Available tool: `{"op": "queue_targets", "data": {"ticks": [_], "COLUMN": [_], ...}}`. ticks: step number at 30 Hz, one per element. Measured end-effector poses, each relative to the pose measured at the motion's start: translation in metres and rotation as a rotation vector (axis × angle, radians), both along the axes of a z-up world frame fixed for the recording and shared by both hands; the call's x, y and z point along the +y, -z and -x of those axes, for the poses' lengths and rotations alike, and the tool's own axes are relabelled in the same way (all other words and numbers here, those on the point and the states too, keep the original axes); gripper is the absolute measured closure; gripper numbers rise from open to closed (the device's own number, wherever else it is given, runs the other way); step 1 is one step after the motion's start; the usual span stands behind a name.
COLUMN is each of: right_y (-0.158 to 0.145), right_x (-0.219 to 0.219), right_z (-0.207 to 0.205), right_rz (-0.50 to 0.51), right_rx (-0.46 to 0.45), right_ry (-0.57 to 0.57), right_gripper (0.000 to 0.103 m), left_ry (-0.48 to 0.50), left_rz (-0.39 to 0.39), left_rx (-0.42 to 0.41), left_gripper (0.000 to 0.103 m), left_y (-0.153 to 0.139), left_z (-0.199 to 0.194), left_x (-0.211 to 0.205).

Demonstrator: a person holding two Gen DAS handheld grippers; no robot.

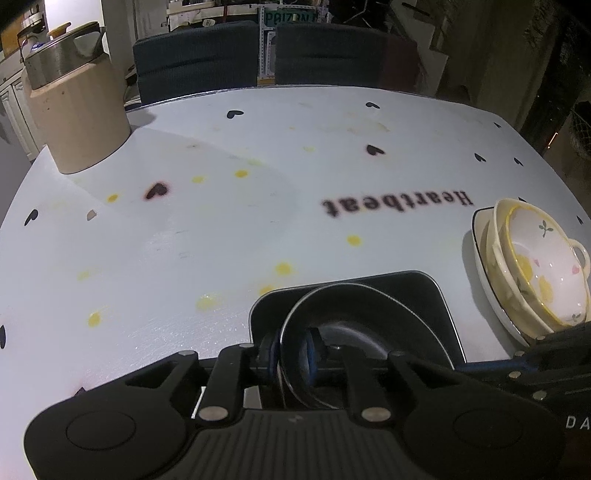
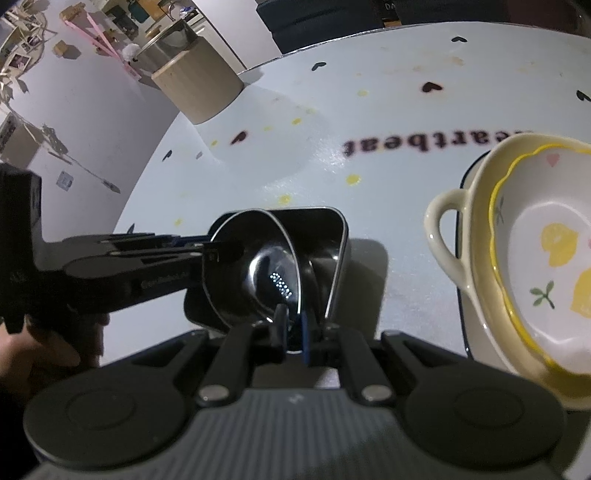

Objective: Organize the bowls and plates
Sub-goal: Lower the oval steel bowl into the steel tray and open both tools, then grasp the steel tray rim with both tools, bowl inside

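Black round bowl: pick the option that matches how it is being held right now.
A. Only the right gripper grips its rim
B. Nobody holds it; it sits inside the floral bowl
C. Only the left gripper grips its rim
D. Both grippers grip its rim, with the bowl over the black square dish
D: the left gripper and the right gripper each pinch the rim of the black round bowl, which is over the black square dish.

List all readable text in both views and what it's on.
"Heartbeat", printed on the tablecloth, upside down from both cameras; the start is cut off by the stacked bowls in the right wrist view.
"DA", cut off, on the right gripper's body at the left wrist view's edge.
Sign behind the chairs: too blurred.
Embossed lettering on the left gripper's body: unreadable.
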State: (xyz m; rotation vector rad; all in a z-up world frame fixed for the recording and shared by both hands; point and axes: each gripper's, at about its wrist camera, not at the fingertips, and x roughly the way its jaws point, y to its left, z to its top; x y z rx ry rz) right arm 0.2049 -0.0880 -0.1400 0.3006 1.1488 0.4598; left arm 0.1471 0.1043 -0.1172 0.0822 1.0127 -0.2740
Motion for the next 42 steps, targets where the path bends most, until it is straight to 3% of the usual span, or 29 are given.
{"op": "queue_targets", "data": {"ticks": [9,13,24,29,33,39,42], "right_y": [-0.001,-0.004,-0.007,-0.015,-0.017,-0.003,0.005], "right_x": [0.009,0.012,0.01,0.0,-0.012,-0.025,-0.032], "right_z": [0.003,0.005,0.008,0.007,0.003,-0.009,-0.014], "right_rz": [0.028,0.03,0.006,-0.012,-0.041,-0.061,-0.09], "right_rx": [-0.034,-0.055,-0.052,-0.074,-0.084,-0.032,0.011], "right_ry": [-0.037,-0.047,-0.053,-0.008,0.055,0.157,0.2], "right_gripper": [0.082,0.071,0.059,0.054,0.044,0.048,0.071], "left_ry": [-0.007,-0.006,-0.04,-0.053,-0.07,-0.075,-0.071], "left_rz": [0.023,0.052,0.1,0.133,0.15,0.15,0.142], "left_rx": [-0.004,-0.028,-0.047,-0.081,-0.093,-0.062,-0.049], "left_gripper": [0.079,0.067,0.063,0.045,0.04,0.04,0.042], "left_y": [-0.002,-0.008,-0.014,-0.022,-0.025,-0.019,-0.017], "left_z": [-0.002,-0.001,0.002,0.008,0.011,0.014,0.016], "left_x": [0.0,0.001,0.013,0.023,0.032,0.044,0.048]}}
